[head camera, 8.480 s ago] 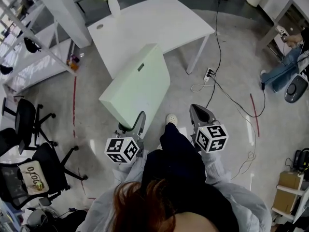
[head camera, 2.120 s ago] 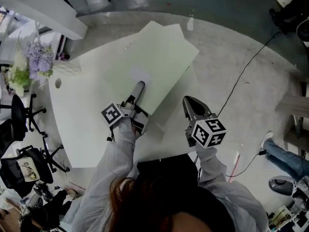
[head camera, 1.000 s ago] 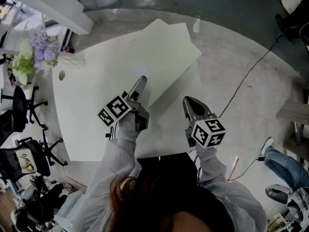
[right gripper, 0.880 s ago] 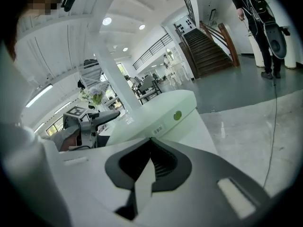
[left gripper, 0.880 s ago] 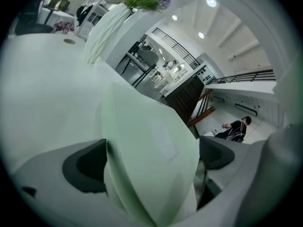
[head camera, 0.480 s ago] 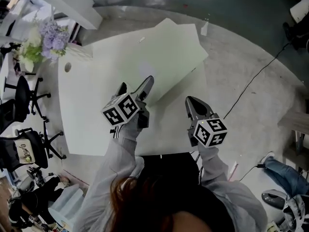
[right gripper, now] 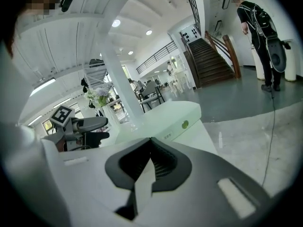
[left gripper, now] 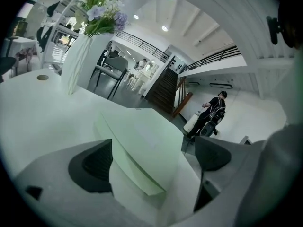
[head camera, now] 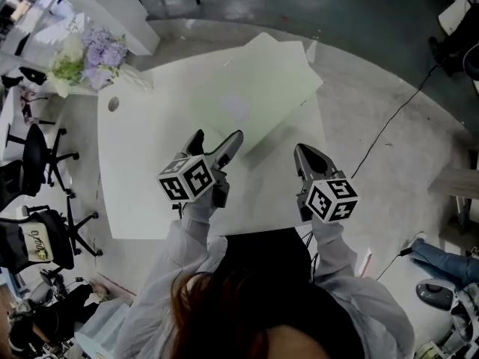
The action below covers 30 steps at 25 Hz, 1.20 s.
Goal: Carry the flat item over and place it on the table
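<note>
Both grippers are hovering low over white surface [head camera: 142, 178]. Pale-green flat panel [head camera: 263, 81] is lying flat on it, unheld. Your left gripper [head camera: 217, 137]: jaws are standing wide, just been closing a little, nothing pinched between them, panel's near corner just ahead. Your right gripper [head camera: 308, 155]: jaws are sitting closed, empty. Placing step is looking finished. Next move is calling for backing both off without nudging panel.

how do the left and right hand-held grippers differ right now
The left hand-held gripper has its jaws wide apart, having just closed a little, with nothing gripped between them; the right hand-held gripper has its jaws shut together, empty. The left points at the pale green flat box's near edge; the right is over bare table beside it. Both are clear of the box.
</note>
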Motion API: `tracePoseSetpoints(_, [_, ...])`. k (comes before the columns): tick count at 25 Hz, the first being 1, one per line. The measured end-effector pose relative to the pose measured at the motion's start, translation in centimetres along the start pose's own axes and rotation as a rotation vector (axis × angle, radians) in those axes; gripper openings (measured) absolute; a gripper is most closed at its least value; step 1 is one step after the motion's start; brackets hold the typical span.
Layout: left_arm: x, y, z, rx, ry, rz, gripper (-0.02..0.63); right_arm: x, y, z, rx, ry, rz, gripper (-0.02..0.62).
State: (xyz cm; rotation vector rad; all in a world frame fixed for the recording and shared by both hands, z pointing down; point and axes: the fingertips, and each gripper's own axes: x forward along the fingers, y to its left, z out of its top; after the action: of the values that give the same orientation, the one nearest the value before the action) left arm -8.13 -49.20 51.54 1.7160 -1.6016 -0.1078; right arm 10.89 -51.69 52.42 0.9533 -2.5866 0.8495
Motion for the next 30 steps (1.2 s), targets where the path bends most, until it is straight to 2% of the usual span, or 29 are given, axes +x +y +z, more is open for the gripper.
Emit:
tracePoseSetpoints(4, [-2.8, -1.4, -0.4, 0.035, 0.018, -0.089, 0.498, -2.0, 2.0, -0.2, -0.009, -0.032, -0.043, 0.012])
tracePoseSetpoints(8, [-6.1, -2.4, -0.2, 0.059, -0.014, -0.159, 0.413, -3.8, 4.6, -1.0, -0.013, -0.066, -0.079, 0.012])
tracePoseSetpoints(11, [-8.9, -3.0, -0.2, 0.079, -0.033, -0.204, 0.375, -5.2, 7.1, -1.4, -0.029, -0.096, -0.09, 0.012])
tracePoseSetpoints(16, [-13.4, -3.8, -0.6, 0.167, -0.059, -0.254, 0.261, -7.8, 11.3, -1.9, -0.058, -0.154, -0.099, 0.012])
tracePoseSetpoints(22, [-18.7, -4.2, -3.1, 0.396, -0.059, -0.237, 0.143, -11.4, 16.1, -3.6, -0.117, -0.202, -0.096, 0.012])
tracePoseSetpoints(25, [-21.4, -3.9, -4.4, 0.408, -0.071, -0.238, 0.094, -13.2, 18.4, -4.8, -0.144, -0.217, -0.092, 0.012])
tracePoseSetpoints(30, [-23.4, -2.7, -6.1, 0.435, -0.095, -0.212, 0.025, -14.8, 19.1, -6.9, -0.164, -0.217, -0.117, 0.012])
